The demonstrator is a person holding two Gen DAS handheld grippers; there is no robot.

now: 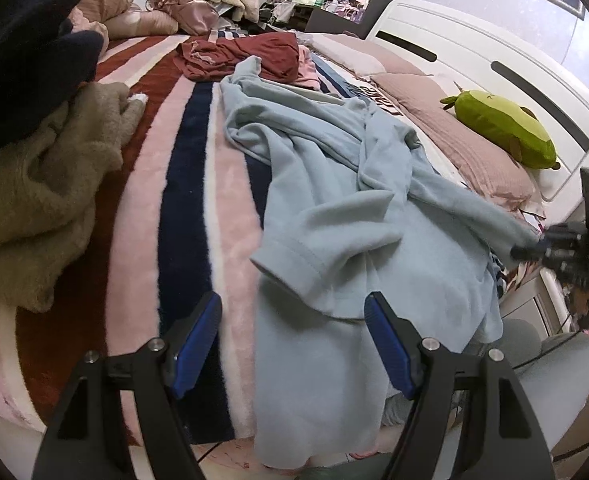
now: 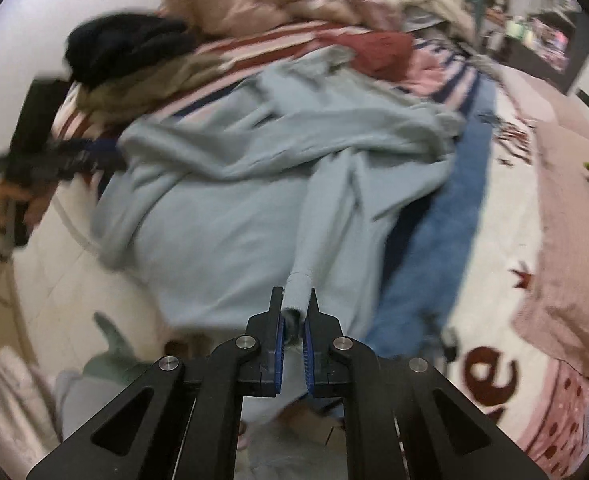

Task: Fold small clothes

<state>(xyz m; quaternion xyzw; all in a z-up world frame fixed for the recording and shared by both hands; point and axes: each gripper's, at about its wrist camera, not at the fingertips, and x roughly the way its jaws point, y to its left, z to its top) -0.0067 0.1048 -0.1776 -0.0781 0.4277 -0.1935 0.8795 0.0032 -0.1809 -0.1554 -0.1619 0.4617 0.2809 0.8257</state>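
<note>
We found the right gripper (image 2: 295, 310) clenched on the light blue sweatshirt's (image 1: 334, 208) sleeve cuff (image 2: 299, 286), the left gripper (image 1: 290, 320) released above the bed (image 1: 142, 240).

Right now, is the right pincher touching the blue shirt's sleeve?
Touching. The right wrist view shows the right gripper shut on the sleeve cuff of the light blue shirt, with the fabric pinched between both pads.
</note>
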